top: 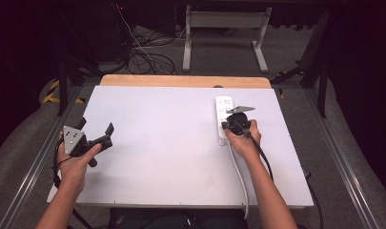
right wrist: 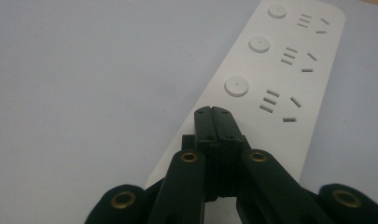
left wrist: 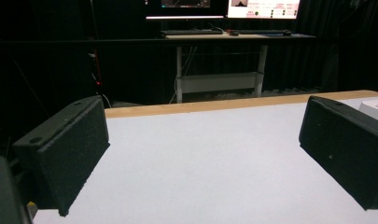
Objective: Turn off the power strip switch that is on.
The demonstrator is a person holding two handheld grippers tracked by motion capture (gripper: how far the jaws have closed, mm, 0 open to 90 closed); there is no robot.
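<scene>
- At the table's left side, the person's left hand (top: 75,160) holds the left gripper (top: 96,132) just above the white tabletop (top: 162,143), its jaws spread wide with nothing between them.
- In the left gripper view, the two black pads (left wrist: 65,154) are cut off at the frame's lower corners; bare white surface runs between them to the wooden strip (left wrist: 233,103) at the table's far edge.
- Beyond that edge the room is dark: a desk (left wrist: 233,37) carrying lit monitors can be made out, their screens too small to read.
- The middle of the table lies open, with wide room between the two grippers.
- Toward the right, a white power strip (top: 223,114) lies lengthwise, its far end near the wooden strip; its near end is hidden under the right hand (top: 243,138) and right gripper (top: 227,125).
- Its white cord (top: 239,176) trails toward the person and off the table's near edge.
- In the right gripper view, the right gripper's jaws are pressed together, tips poised over the strip's near part, short of the nearest round button (right wrist: 236,86); whether they touch its surface cannot be told.
- Three buttons and three socket sets show; the strip's near end is covered by the gripper.
</scene>
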